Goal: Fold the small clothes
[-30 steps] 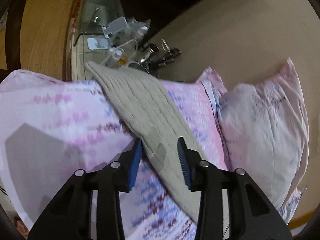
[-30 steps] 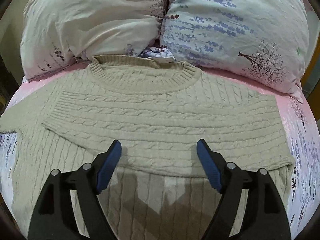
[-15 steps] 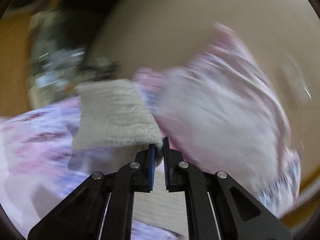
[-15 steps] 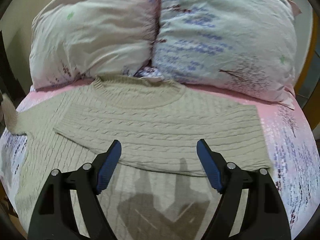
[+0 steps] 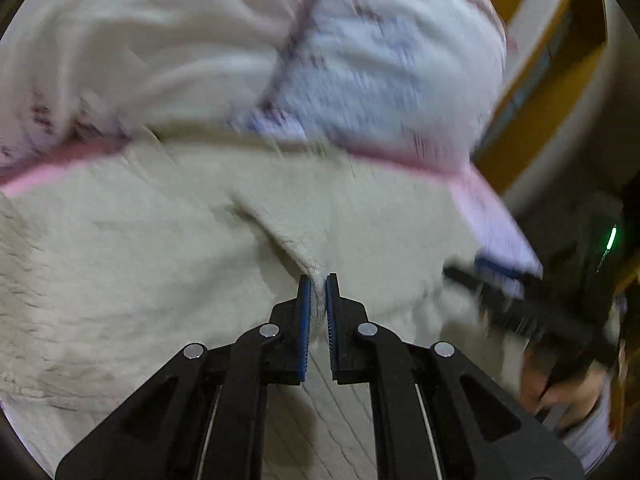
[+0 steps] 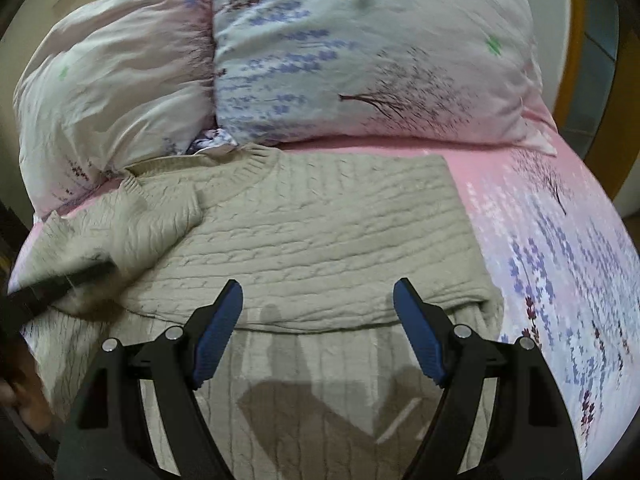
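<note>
On the pink floral bedsheet, below two floral pillows, a beige cable-knit sweater is spread, its left sleeve pinched at the cuff by the nearly closed left gripper and carried across the chest. The right gripper is held wide open and empty above the sweater. The thin pinch of knit could be lost mid-swing, or the sleeve laid crooked and bunched.

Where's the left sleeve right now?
In the right wrist view the left sleeve lies folded in over the sweater's chest at its left side, below the pillows, its end pinched in the left tongs.
</note>
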The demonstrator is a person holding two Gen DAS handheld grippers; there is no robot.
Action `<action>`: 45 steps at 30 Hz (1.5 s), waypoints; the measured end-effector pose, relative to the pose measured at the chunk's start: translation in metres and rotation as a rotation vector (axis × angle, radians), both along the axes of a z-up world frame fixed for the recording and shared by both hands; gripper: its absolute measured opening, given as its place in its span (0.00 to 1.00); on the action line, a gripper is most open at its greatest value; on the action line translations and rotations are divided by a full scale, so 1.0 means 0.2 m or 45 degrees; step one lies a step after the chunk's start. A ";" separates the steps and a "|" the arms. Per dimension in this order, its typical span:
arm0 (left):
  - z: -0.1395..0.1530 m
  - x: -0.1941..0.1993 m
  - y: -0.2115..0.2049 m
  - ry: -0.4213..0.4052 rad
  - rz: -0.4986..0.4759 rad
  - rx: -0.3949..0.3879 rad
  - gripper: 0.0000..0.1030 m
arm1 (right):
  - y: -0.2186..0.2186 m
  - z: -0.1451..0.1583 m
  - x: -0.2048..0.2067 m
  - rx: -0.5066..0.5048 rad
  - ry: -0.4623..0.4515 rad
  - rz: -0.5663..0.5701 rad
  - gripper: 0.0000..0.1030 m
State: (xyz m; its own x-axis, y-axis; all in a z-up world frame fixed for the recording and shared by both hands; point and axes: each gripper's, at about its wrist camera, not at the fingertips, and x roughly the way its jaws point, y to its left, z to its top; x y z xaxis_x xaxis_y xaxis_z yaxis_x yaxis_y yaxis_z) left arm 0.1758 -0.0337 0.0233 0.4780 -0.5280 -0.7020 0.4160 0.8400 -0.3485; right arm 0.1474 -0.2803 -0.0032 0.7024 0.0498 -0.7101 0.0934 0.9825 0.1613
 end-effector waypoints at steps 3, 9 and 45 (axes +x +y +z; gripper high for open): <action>0.06 -0.06 0.11 -0.027 -0.033 -0.067 0.25 | -0.05 0.03 0.00 0.059 -0.016 -0.003 0.73; 0.25 -0.16 0.69 -0.255 0.352 -0.051 0.61 | 0.02 0.08 0.09 0.302 -0.010 0.127 0.53; -0.13 0.01 1.06 0.185 0.600 -0.207 0.56 | 0.00 0.15 0.15 0.468 -0.176 0.047 0.06</action>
State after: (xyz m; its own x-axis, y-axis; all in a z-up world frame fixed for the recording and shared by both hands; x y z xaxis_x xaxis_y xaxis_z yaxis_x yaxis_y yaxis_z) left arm 0.1768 0.1774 -0.0027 0.5942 -0.3866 -0.7054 -0.0569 0.8546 -0.5162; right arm 0.1769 -0.2812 0.0276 0.7829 0.3104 -0.5391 0.0117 0.8591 0.5117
